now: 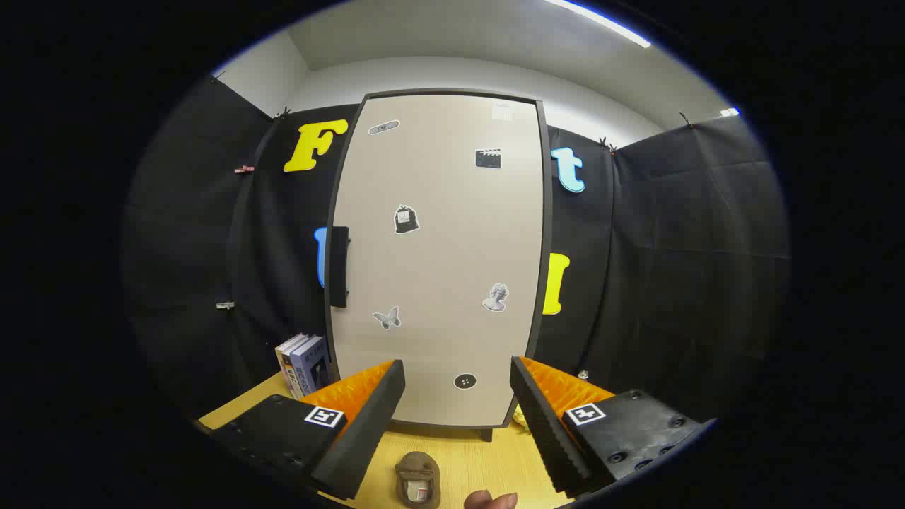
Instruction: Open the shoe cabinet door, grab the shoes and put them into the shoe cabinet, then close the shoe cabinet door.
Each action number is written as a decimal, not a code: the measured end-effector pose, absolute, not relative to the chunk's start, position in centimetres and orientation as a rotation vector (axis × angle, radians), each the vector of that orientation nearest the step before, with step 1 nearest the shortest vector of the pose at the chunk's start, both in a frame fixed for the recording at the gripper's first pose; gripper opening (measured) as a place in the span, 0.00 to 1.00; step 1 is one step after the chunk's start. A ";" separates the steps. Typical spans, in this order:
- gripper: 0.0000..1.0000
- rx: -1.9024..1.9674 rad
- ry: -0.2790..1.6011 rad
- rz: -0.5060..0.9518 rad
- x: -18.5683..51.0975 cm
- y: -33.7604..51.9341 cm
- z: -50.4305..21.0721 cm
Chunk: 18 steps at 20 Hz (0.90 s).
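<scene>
One shoe point(418, 478) lies between spread jaws.

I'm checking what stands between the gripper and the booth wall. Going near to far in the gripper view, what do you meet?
Open gripper, fingers apart → small brown shoe on the wooden table → closed cabinet door with its black handle.
</scene>
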<state>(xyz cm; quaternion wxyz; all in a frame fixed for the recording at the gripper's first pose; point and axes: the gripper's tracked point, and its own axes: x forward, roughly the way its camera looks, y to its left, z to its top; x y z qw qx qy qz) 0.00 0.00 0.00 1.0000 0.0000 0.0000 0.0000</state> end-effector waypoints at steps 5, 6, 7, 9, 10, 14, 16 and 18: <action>0.98 0.001 -0.005 -0.004 -0.3 0.0 0.2; 0.98 0.002 -0.005 -0.004 -0.3 0.0 0.2; 0.98 0.004 -0.007 -0.004 -0.3 0.1 0.2; 0.98 0.007 -0.007 -0.005 -0.5 0.1 0.2; 0.98 0.009 -0.006 -0.003 -0.5 0.2 0.2; 0.98 0.006 0.003 -0.003 -0.2 0.7 0.0; 0.98 0.021 0.011 0.001 0.2 1.3 0.0; 0.98 0.043 0.003 0.009 0.8 2.3 0.5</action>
